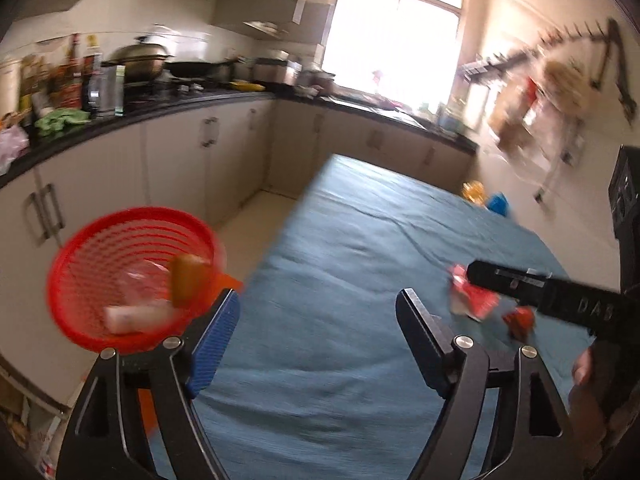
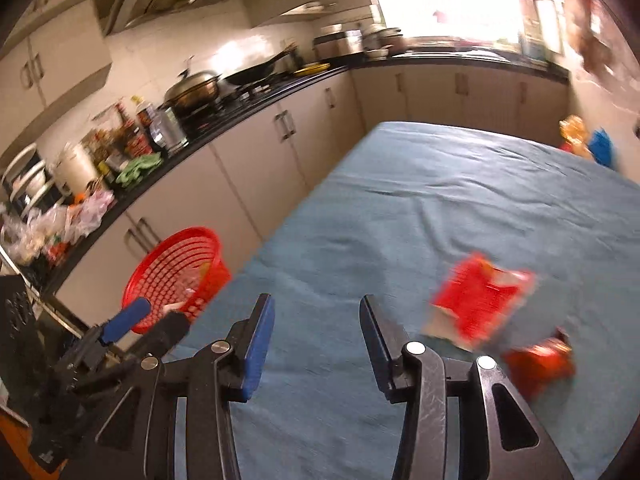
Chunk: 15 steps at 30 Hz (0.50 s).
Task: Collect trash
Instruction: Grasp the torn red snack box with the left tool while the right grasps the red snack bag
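A red mesh basket [image 1: 120,276] stands off the left edge of the table and also shows in the right wrist view [image 2: 176,276]. It holds a tan piece [image 1: 186,282], a pink wrapper and a white piece [image 1: 132,318]. My left gripper [image 1: 320,312] is open and empty, just right of the basket. A red snack wrapper [image 2: 480,300] and a smaller red piece [image 2: 538,364] lie on the blue tablecloth [image 2: 440,200]. My right gripper [image 2: 316,320] is open and empty, left of the wrappers; it shows in the left wrist view [image 1: 472,274] over the wrapper [image 1: 470,300].
Kitchen cabinets and a dark counter [image 1: 160,112] crowded with pots and bottles run along the left and far walls. Yellow and blue items [image 1: 486,196] sit past the table's far right corner. A bright window [image 1: 392,28] is ahead.
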### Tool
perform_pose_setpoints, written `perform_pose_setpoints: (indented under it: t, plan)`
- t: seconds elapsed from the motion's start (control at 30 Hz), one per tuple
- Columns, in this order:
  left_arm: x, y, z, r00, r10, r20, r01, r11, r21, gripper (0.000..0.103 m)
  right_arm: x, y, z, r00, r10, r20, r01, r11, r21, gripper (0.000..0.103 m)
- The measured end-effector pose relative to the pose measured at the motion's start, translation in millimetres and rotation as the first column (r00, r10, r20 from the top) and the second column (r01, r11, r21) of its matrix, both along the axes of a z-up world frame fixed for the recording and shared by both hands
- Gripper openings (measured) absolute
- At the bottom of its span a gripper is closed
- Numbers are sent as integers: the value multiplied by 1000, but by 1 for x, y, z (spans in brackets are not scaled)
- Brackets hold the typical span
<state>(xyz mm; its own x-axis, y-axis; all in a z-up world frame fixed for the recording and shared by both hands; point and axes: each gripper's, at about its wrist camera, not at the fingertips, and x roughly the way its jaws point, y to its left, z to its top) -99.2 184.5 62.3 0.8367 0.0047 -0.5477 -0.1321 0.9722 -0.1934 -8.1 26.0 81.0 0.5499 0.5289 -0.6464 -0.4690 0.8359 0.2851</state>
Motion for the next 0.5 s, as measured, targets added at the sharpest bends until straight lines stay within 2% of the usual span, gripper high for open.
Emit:
perform_pose_setpoints:
  t: [0.23,0.4,0.5]
  plan:
    - [18,-64,-9,988,-128,-84,132,990,47,80,13,-107,-10,981,-188,-47,189,981,33,48]
    - [35,-89,-2,968,-202,-151,207,978,13,81,33,-167,-22,951,-298,-78,301,953,39,48]
    - [48,-101,2,950,-245,-192,248,969,-5,81,43,-190,-34,938,-317,-140,332,938,97,48]
